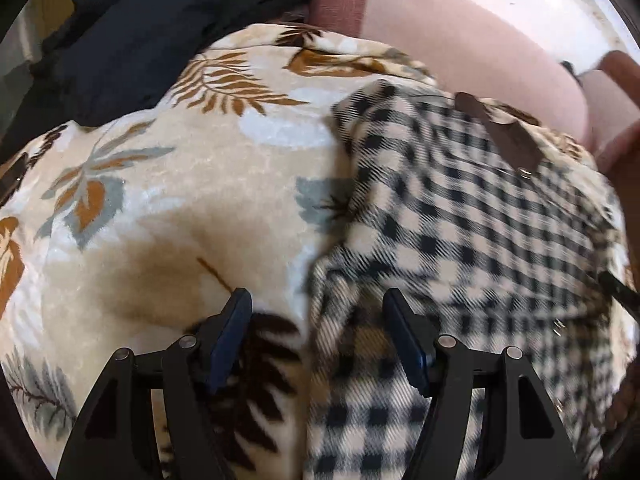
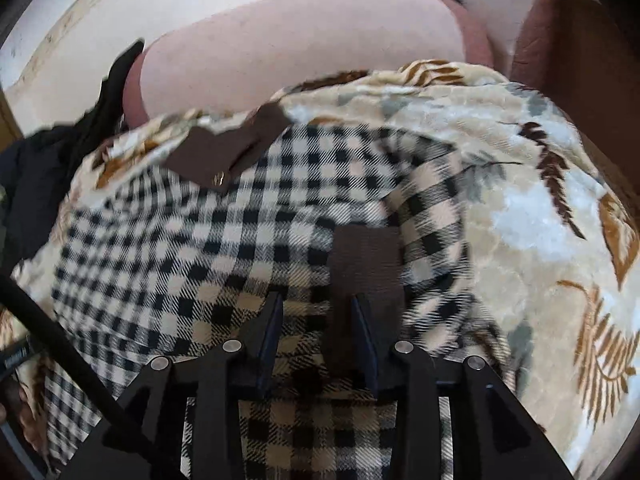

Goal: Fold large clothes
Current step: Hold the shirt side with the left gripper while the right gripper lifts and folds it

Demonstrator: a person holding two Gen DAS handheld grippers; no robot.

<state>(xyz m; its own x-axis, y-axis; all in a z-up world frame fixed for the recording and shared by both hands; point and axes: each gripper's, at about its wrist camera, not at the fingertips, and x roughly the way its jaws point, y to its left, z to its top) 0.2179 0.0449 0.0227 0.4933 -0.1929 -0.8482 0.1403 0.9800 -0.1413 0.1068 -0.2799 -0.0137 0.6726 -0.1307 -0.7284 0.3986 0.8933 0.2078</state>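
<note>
A black-and-cream checked shirt with a brown collar lies spread on a leaf-patterned blanket. My left gripper is open, hovering over the shirt's left edge where it meets the blanket, holding nothing. In the right wrist view the same shirt lies collar away from me. A brown cuff of a folded-in sleeve lies just ahead of my right gripper, which is open with a narrow gap above the shirt's lower middle.
A dark garment pile lies at the blanket's far left, also seen in the right wrist view. A pink cushion or bolster runs along the far side by a white wall. A brown box or furniture stands at far right.
</note>
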